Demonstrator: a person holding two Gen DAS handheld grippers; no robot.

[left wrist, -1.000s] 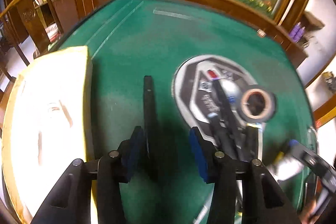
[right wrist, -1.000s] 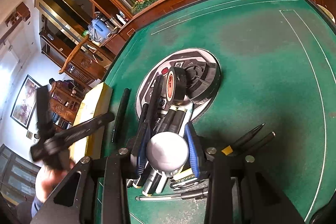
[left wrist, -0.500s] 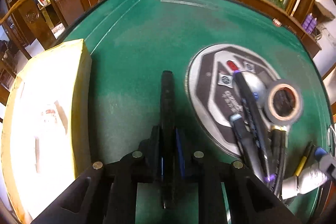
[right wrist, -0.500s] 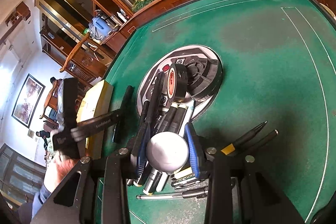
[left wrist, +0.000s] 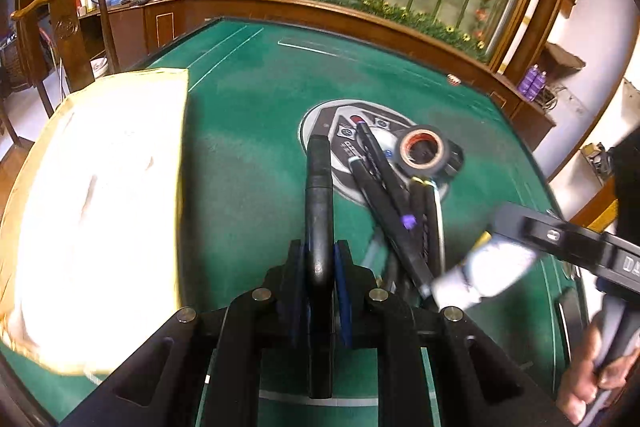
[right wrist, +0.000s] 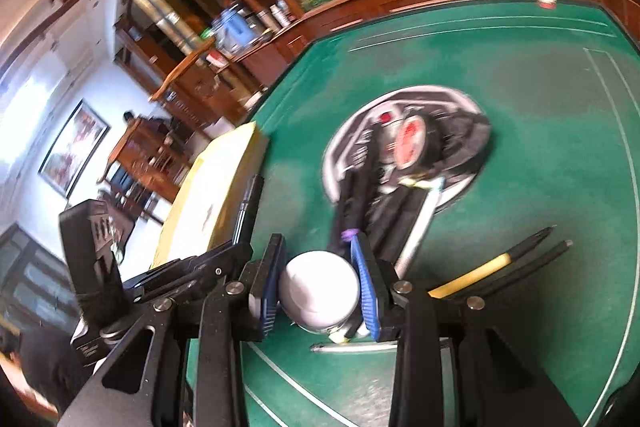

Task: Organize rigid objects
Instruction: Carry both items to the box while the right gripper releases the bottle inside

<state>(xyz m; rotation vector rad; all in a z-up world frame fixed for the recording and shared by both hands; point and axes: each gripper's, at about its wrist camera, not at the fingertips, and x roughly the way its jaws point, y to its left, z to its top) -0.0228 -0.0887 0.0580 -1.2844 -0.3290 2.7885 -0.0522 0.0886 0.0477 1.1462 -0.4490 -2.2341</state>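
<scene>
The left gripper has its jaws pinched on a black marker, lifted above the green counter. The right gripper clamps a white bottle. Beyond them, a heap of pens and a tape roll lie over the round disc; a yellow box stands alongside.
</scene>
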